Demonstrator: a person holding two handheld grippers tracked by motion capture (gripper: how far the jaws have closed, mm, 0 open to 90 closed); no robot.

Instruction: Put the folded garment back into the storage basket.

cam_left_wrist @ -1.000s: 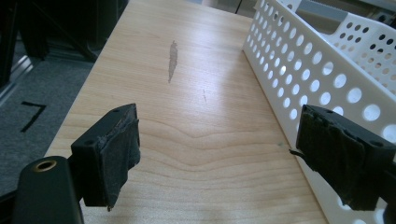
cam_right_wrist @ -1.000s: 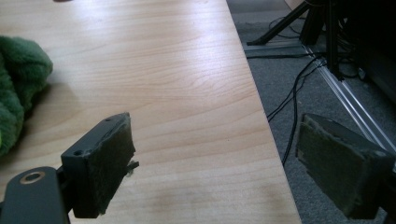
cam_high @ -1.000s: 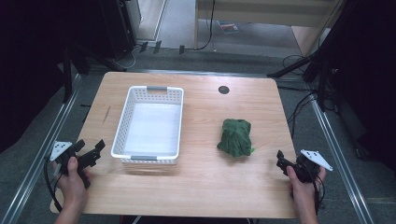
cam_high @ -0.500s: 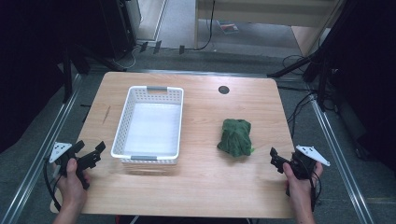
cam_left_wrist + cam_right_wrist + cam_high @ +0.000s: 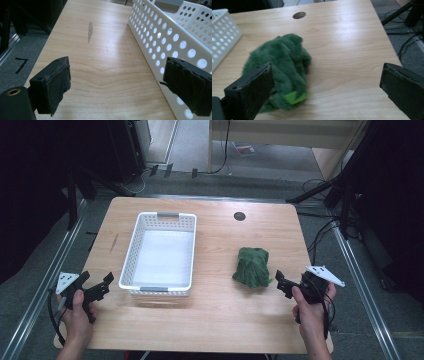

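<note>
A green plush toy lies on the wooden table, to the right of a white perforated basket. My right gripper hovers just right of the toy. Its jaws have just been opening and stand wide, with nothing gripped. In the right gripper view the toy sits ahead, partly behind the left jaw, and the right gripper has bare table between its pads. My left gripper is open near the basket's front left corner. In the left gripper view the basket wall runs along the right of the left gripper.
A round cable hole is in the table behind the toy. A dark smudge marks the wood left of the basket. Metal rails run along both sides of the table, and cables lie on the floor at the right.
My right gripper has moved left toward the green toy and risen a little, and its jaws have opened wide. The left hand has stayed put.
</note>
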